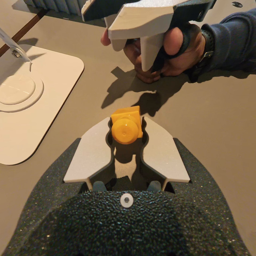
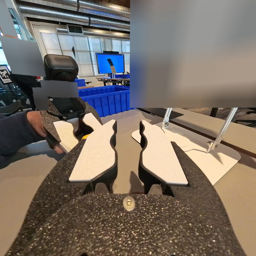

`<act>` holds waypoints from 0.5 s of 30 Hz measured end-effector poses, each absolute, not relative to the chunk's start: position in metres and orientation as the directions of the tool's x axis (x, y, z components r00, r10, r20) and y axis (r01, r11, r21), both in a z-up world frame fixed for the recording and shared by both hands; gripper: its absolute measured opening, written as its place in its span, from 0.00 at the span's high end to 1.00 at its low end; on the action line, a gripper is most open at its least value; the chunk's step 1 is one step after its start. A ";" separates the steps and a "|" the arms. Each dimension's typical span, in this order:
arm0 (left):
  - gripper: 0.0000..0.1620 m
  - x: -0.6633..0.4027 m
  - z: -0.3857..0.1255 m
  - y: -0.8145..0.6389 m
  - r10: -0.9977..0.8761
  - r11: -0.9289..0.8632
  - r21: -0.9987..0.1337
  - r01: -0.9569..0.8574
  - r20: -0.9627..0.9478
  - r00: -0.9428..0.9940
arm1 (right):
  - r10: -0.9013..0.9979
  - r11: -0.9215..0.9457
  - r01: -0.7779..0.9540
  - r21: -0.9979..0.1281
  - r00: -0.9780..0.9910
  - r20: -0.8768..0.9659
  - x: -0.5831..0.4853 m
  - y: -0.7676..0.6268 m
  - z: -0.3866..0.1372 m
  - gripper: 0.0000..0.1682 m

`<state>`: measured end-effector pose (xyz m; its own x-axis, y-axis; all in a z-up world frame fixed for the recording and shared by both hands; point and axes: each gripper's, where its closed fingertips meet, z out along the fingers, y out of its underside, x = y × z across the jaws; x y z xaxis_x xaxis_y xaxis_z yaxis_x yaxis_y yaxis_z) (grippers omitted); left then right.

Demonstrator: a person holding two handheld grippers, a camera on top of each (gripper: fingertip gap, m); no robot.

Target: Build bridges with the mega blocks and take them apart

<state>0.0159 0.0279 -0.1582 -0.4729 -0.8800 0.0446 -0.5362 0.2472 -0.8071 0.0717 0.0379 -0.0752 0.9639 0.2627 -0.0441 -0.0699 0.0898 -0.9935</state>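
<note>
one orange block pinched, the other tongs empty

nearest to the left wrist camera, the left gripper [image 1: 126,126] has its pale fingers [image 1: 95,149] drawn narrow around a single orange block [image 1: 127,124]. the block sits tilted between the tips, its round stud turned back toward the camera, and seems lifted a little off the table [image 1: 200,138], with its shadow falling under the fingers. i cannot tell for sure whether it touches the surface.

beyond it there is bare grey tabletop on every side, open room to the right and ahead. the white stand base [image 1: 45,97] with its rounded corner lies to the left, well apart from the block. farther on, the right gripper [image 1: 131,58] hangs above the table in a person's hand [image 1: 173,58], dark sleeve behind it.

from the right wrist camera, the right gripper [image 2: 128,122] stands wide apart with nothing between its fingers, only table showing in the gap. the left gripper [image 2: 77,133] sits close on its left, a sliver of orange at the tips. to the right, the stand base [image 2: 207,166] carries two slanted metal struts [image 2: 221,131].

past the table edge stands a blue bin [image 2: 108,99], then desks, a lit blue monitor [image 2: 110,63], tall windows and silver ducts [image 2: 69,12] along the ceiling.
</note>
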 end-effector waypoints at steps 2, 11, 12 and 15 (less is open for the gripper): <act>0.76 0.016 -0.158 0.028 -0.880 0.246 -0.807 -0.536 0.047 -0.473 | 0.263 0.090 -0.070 -0.994 0.964 -0.044 0.072 0.038 -0.075 0.81; 0.76 0.012 -0.161 0.024 -0.867 0.262 -0.791 -0.554 0.059 -0.495 | 0.264 0.089 -0.069 -0.994 0.963 -0.043 0.072 0.038 -0.075 0.81; 0.76 0.011 -0.162 0.023 -0.865 0.267 -0.787 -0.556 0.060 -0.499 | 0.264 0.089 -0.069 -0.994 0.963 -0.044 0.072 0.038 -0.075 0.81; 0.76 0.010 -0.163 0.022 -0.863 0.269 -0.783 -0.561 0.063 -0.501 | 0.265 0.088 -0.069 -0.994 0.963 -0.044 0.072 0.038 -0.075 0.81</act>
